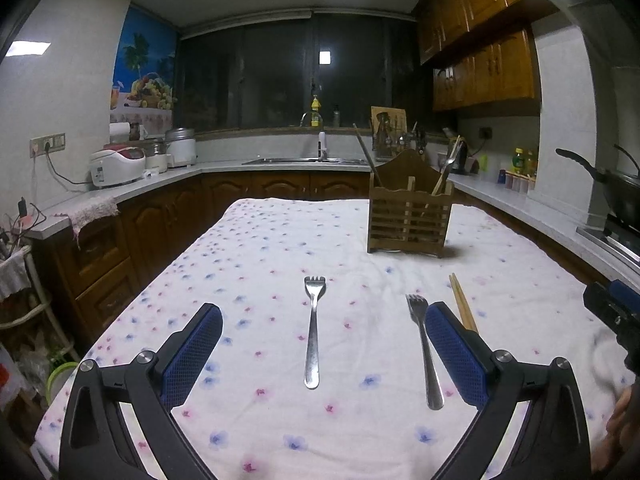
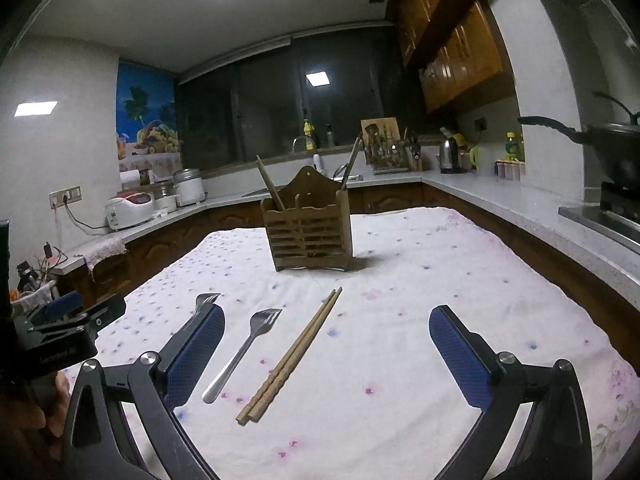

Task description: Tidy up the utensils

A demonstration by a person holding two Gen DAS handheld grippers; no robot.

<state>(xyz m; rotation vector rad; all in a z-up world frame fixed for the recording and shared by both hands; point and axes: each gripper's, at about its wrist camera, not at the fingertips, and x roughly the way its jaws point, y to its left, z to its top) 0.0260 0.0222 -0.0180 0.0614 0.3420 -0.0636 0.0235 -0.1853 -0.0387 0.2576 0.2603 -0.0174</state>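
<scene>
Two forks and one pair of chopsticks lie flat on the counter (image 1: 280,240), which is draped in a white cloth sprinkled with small blue and pink flowers. Left fork (image 1: 313,332) sits between the spread fingers of the left hand-held gripper (image 1: 322,316), tines pointing away; right fork (image 1: 425,352) lies just beside that gripper's right finger. Chopsticks (image 2: 291,356) run diagonally, close together, between the wide-apart fingers of the right hand-held gripper (image 2: 326,318). Both grippers hold nothing and hover low over the cloth. Further back stands a wooden slatted holder (image 2: 308,232), upright, with chopsticks leaning out of both its sides. Around it all, a dim kitchen: dark window (image 1: 288,72), sink (image 1: 304,161), rice cooker (image 1: 117,166), wooden cabinets (image 1: 480,68), a wok (image 2: 616,148) on the stove at right. From the left camera, the chopsticks are mostly hidden behind the blue pad; from the right camera, the left fork shows only its tines. What else sits inside the holder is hard to make out.
</scene>
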